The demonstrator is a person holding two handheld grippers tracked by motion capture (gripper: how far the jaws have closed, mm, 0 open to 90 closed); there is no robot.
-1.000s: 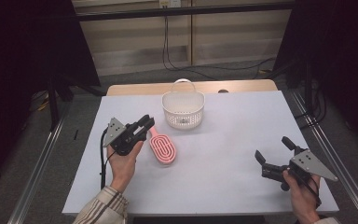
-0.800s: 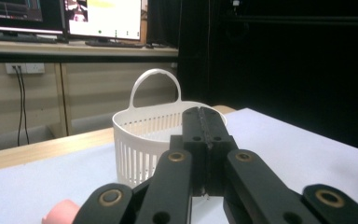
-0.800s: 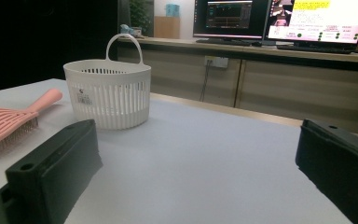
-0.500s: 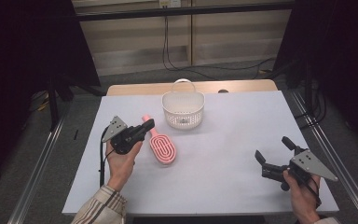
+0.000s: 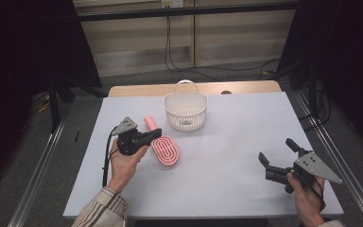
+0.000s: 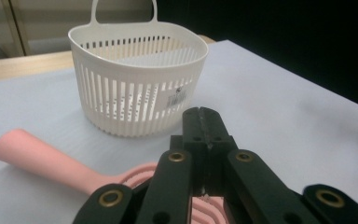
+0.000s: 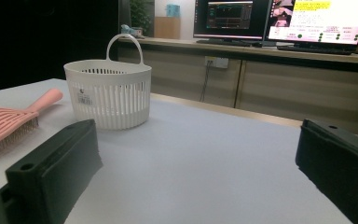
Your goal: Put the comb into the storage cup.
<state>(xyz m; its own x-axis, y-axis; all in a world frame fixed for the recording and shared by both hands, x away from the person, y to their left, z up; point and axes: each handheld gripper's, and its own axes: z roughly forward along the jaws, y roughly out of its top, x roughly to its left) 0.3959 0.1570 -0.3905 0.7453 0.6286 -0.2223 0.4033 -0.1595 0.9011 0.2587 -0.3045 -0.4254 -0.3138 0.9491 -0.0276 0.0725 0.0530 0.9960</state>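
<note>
A white table (image 5: 227,142) stands before a wooden counter (image 7: 261,51) bearing lit monitors (image 7: 321,21), dark surroundings

Left gripper (image 6: 204,122) over pink brush (image 6: 46,161), white basket (image 6: 137,74) beyond.

Black jaws rising from the bottom edge, pressed together along a toothed seam, nothing between the tips. Directly beneath them, the ribbed pink head of the brush, mostly hidden by the jaw arms. Handle running out leftward and slightly away, lying flat on the white table (image 6: 279,107), rounded end near the left edge of the frame. Just past the jaw tips, the slatted basket standing upright on the table, loop handle up at its far rim, small label on its front wall. Brush and basket apart. Table's far edge behind the basket, right edge falling away into darkness.
</note>
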